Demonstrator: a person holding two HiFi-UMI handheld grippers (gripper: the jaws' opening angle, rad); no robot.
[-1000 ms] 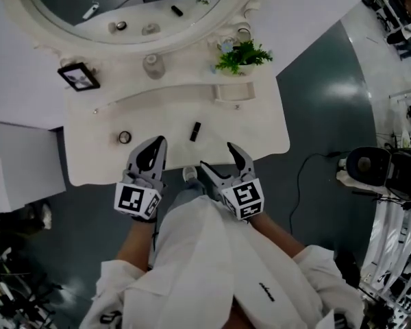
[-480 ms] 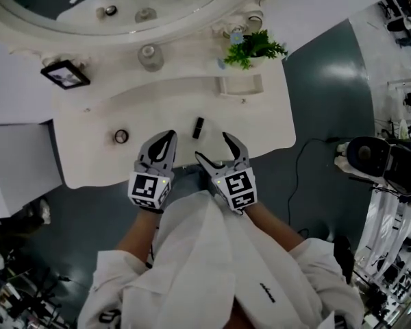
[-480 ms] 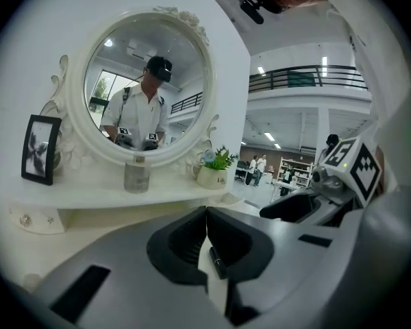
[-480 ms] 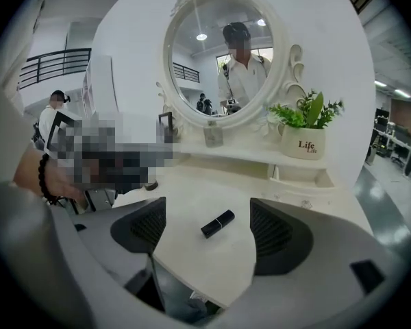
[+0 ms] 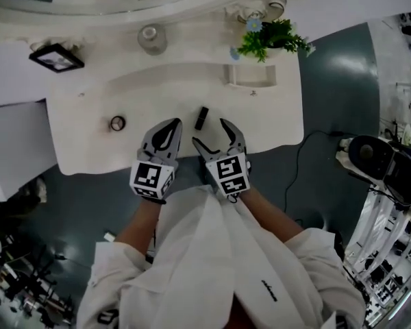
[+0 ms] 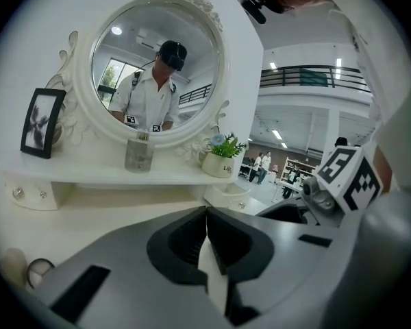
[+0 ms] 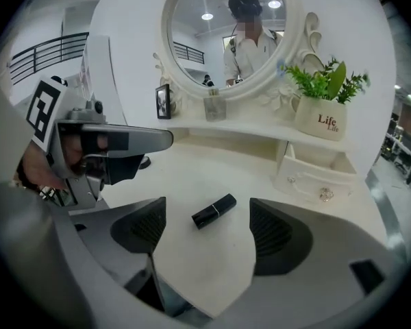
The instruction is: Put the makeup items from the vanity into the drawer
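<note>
A black lipstick [image 5: 201, 117] lies on the white vanity top [image 5: 89, 149] near its front edge. In the right gripper view the lipstick [image 7: 214, 210] sits just ahead of my right gripper [image 7: 207, 237], between the lines of its two jaws and untouched. My right gripper [image 5: 210, 132] is open. My left gripper [image 5: 168, 130] hovers just left of the lipstick, jaws pressed together with nothing in them; the left gripper [image 6: 207, 216] shows them closed. A small round ring-shaped item [image 5: 117, 123] rests further left. The small drawer [image 5: 250, 75] at the back right stands open.
A potted plant [image 5: 272, 38] stands behind the drawer on the shelf. A glass jar [image 5: 152, 38] and a black photo frame [image 5: 55, 58] sit on the shelf under the round mirror [image 6: 154, 74]. The vanity's front edge is right under the grippers.
Both grippers have moved forward over the vanity top, closer to the lipstick. The left stays shut and the right stays open. The head view has shifted toward the vanity.
</note>
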